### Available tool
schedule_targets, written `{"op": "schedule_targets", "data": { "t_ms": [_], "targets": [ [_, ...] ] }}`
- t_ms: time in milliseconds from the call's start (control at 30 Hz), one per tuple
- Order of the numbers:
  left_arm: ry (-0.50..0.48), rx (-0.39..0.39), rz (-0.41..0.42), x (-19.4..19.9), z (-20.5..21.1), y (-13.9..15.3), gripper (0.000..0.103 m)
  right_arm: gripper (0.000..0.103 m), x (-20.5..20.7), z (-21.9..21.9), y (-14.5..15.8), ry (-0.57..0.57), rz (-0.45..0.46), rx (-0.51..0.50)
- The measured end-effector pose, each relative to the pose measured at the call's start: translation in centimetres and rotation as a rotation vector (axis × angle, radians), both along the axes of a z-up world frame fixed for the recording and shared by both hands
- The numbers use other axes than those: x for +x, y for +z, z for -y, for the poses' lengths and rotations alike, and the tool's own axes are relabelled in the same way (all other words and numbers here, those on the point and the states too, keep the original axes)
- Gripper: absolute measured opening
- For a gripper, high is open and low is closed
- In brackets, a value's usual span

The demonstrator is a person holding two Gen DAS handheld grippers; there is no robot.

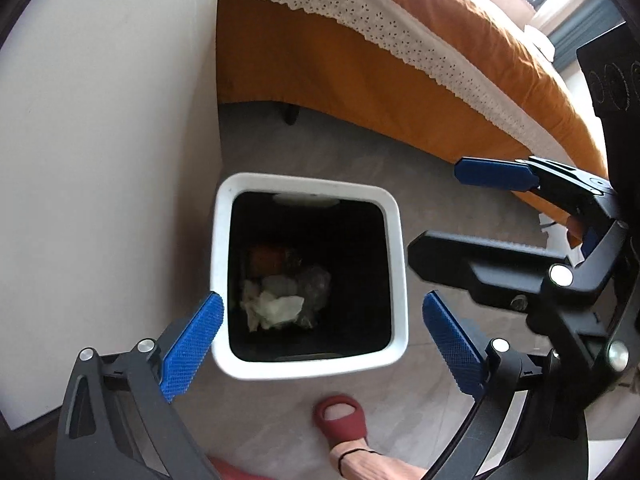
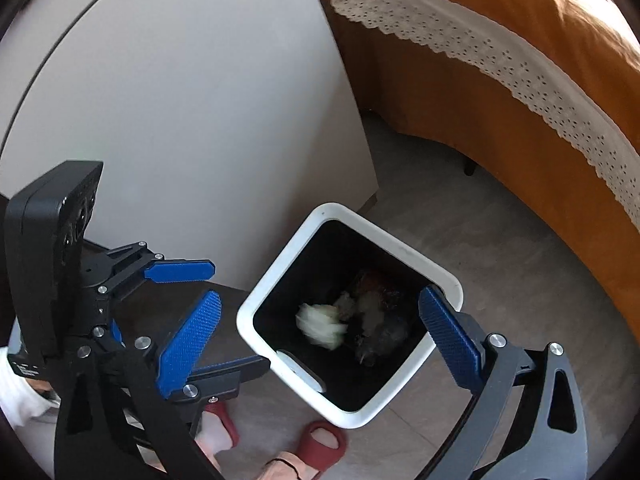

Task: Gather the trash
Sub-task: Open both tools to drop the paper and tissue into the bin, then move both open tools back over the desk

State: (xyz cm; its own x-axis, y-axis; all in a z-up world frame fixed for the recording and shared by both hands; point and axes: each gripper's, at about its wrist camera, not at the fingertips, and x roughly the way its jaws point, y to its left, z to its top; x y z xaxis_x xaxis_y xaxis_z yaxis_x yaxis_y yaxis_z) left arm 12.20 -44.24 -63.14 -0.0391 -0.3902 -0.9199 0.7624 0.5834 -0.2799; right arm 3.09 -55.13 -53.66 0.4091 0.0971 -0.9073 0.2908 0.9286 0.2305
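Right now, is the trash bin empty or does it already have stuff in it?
Not empty. The white trash bin stands upright and lidless, with crumpled tissue, clear plastic wrap and something orange-brown at the bottom, far below the rim.

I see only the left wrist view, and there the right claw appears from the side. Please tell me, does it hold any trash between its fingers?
Observer: No. In the right wrist view the right claw is open with nothing between its fingers; the white bin shows through the gap.
Operator: Does the white paper in the bin look sharp there?
Observer: No, the white wad is smeared by blur, while the dark trash beside it looks sharper.
Operator: I see clearly only one slipper. Is there another?
Observer: Yes. Besides the red slipper, a second red slipper shows next to it, partly hidden.
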Motion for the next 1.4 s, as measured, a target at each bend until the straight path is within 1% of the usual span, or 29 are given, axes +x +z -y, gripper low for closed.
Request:
{"op": "schedule_targets", "data": {
  "t_ms": [200, 367, 433, 533, 633, 667, 767, 833, 867, 1000, 1067, 1200, 1300, 1400],
  "targets": [
    [-0.017, -0.016, 0.011, -0.1, 0.4, 1.8, 0.098, 0.099, -0.5, 0.4, 2.4, -0.024, 0.008, -0.030],
    [-0.014, -0.037, 0.019, -0.5, 0.5, 5.4, 0.098, 0.099, -0.7, 0.0, 6.0, -0.036, 0.028, -0.062],
    [-0.013, -0.049, 0.031, -0.9, 0.5, 7.5, 0.098, 0.099, -1.0, -0.1, 7.7, -0.042, 0.038, -0.065],
    [-0.011, -0.073, 0.044, -1.5, 0.4, 10.9, 0.098, 0.099, -1.5, -0.4, 11.1, -0.057, 0.058, -0.087],
    [-0.005, -0.102, 0.066, -2.1, 0.0, 14.8, 0.098, 0.099, -2.1, -0.7, 15.1, -0.074, 0.091, -0.117],
    [-0.004, -0.111, 0.069, -2.3, -0.1, 15.8, 0.098, 0.099, -2.3, -0.9, 16.9, -0.080, 0.109, -0.128],
    [0.009, -0.156, 0.094, -3.0, -0.9, 20.7, 0.098, 0.099, -2.9, -1.7, 21.0, -0.095, 0.160, -0.152],
    [0.015, -0.185, 0.107, -3.3, -1.4, 23.4, 0.098, 0.099, -3.3, -2.6, 24.1, -0.091, 0.202, -0.164],
    [0.020, -0.200, 0.122, -3.6, -1.8, 25.2, 0.098, 0.099, -3.4, -3.2, 26.0, -0.088, 0.228, -0.180],
    [0.038, -0.238, 0.165, -4.1, -3.5, 30.1, 0.098, 0.099, -3.5, -5.4, 31.3, -0.074, 0.302, -0.214],
    [0.058, -0.257, 0.189, -4.1, -4.8, 32.6, 0.098, 0.099, -3.7, -6.6, 33.3, -0.062, 0.337, -0.223],
    [0.104, -0.280, 0.248, -4.2, -7.5, 36.7, 0.098, 0.099, -3.4, -8.8, 36.8, -0.024, 0.393, -0.236],
    [0.155, -0.286, 0.296, -3.9, -10.3, 39.3, 0.098, 0.099, -2.5, -10.8, 39.0, 0.023, 0.437, -0.253],
    [0.212, -0.279, 0.347, -3.1, -13.6, 41.6, 0.098, 0.099, -0.9, -13.1, 41.0, 0.078, 0.485, -0.249]
  ]
}}
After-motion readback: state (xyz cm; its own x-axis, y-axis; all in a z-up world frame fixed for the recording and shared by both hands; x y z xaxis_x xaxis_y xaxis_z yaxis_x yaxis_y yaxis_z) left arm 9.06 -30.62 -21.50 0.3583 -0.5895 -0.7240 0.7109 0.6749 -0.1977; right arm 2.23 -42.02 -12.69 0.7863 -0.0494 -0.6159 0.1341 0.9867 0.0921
